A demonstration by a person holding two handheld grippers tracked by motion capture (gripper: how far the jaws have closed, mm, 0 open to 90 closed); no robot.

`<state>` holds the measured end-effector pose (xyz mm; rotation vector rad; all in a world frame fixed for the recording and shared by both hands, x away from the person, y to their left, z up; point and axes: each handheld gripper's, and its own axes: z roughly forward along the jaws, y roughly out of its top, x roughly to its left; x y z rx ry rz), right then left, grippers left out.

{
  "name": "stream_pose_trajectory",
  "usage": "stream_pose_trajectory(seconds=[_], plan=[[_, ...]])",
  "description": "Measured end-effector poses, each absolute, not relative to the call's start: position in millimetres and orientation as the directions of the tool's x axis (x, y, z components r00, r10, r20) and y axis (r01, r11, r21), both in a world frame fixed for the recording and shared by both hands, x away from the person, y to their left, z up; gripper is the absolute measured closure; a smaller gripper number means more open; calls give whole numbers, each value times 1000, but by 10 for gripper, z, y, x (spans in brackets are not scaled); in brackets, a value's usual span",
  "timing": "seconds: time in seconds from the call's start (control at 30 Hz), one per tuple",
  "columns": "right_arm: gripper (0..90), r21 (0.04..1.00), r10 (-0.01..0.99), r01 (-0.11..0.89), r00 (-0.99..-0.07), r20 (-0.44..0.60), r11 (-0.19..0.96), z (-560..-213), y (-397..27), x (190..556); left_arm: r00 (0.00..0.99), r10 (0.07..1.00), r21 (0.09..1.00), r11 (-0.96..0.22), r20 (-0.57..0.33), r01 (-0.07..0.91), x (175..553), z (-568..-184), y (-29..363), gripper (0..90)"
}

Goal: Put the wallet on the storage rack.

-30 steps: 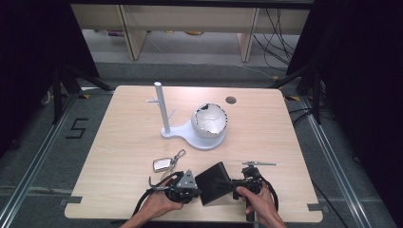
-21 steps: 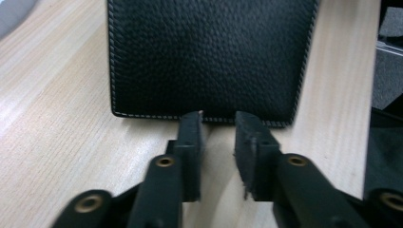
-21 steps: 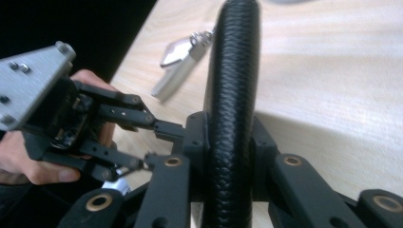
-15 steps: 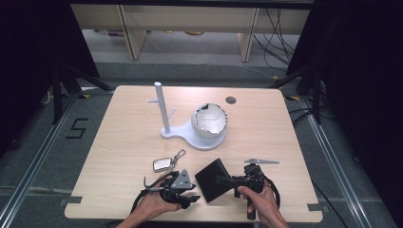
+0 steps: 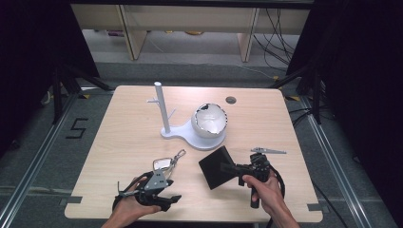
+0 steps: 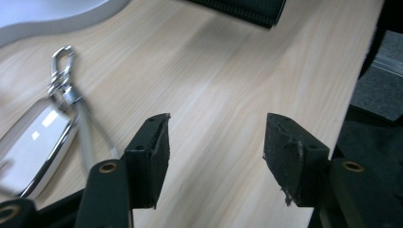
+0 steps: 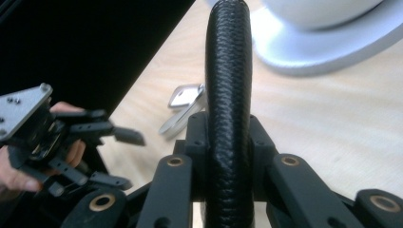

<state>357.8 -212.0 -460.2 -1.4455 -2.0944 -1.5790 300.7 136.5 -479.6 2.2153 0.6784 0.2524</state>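
The black textured leather wallet (image 5: 217, 166) is off the tabletop (image 5: 123, 137), pinched edge-on between the fingers of the right gripper (image 5: 236, 168) and held tilted, just in front of the white plastic stand with its upright post and round bowl-shaped base (image 5: 195, 130). In the right gripper view the wallet (image 7: 228, 95) runs straight up between the two black fingers (image 7: 166, 190), which press firmly on either side of it. The left gripper (image 5: 173, 198) sits in front of and to the left of the stand, near the tabletop's front edge; its fingers (image 6: 157, 152) have just been spreading apart and nothing lies between them, only bare wood. The silver key fob with a metal clip (image 5: 166, 162) lies flat on the tabletop in front of the stand, between the left gripper and the wallet, untouched. A thin grey metal tool (image 5: 268, 151) lies to the right of the stand, just beyond the right gripper.

By my reckoning the wallet has been secured in one hand and the other hand has let go, so the pick-up is done. Where the wallet is meant to end up is not settled here; the stand's bowl looks a likely place, and the key fob has yet to be dealt with.
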Motion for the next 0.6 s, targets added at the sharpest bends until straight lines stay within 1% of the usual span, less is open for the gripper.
stream_pose_trajectory(seconds=[0.03,0.07,0.13,0.3,0.33,0.47,0.5,0.57,0.6], plan=[[768,647,596,762,-506,624,-30,-4577,-2128,3596,831,555,737,-550,-30,394,3012,-4796,1407,399],[768,673,601,739,-527,601,-27,-4581,-2146,3639,823,566,741,-532,-49,410,3004,-4809,1429,399],[767,679,607,733,-525,596,-32,-4557,-2177,3689,819,573,733,-538,-44,416,3001,-4822,1483,397],[767,665,617,744,-494,613,-65,-4473,-2252,3771,805,591,734,-521,-57,435,2967,-4843,1569,386],[767,677,618,733,-502,605,-67,-4457,-2270,3797,806,590,729,-534,-42,429,2977,-4846,1590,381],[767,705,622,705,-518,587,-78,-4371,-2325,3898,795,603,730,-518,-58,446,2955,-4873,1618,367],[767,698,619,711,-511,597,-86,-4331,-2329,3914,791,608,734,-507,-68,452,2948,-4883,1615,363],[767,692,614,714,-499,611,-107,-4268,-2338,3960,794,605,722,-524,-57,451,2949,-4889,1631,351],[767,703,619,704,-508,599,-102,-4248,-2348,3998,796,603,723,-527,-53,447,2948,-4893,1635,349]])
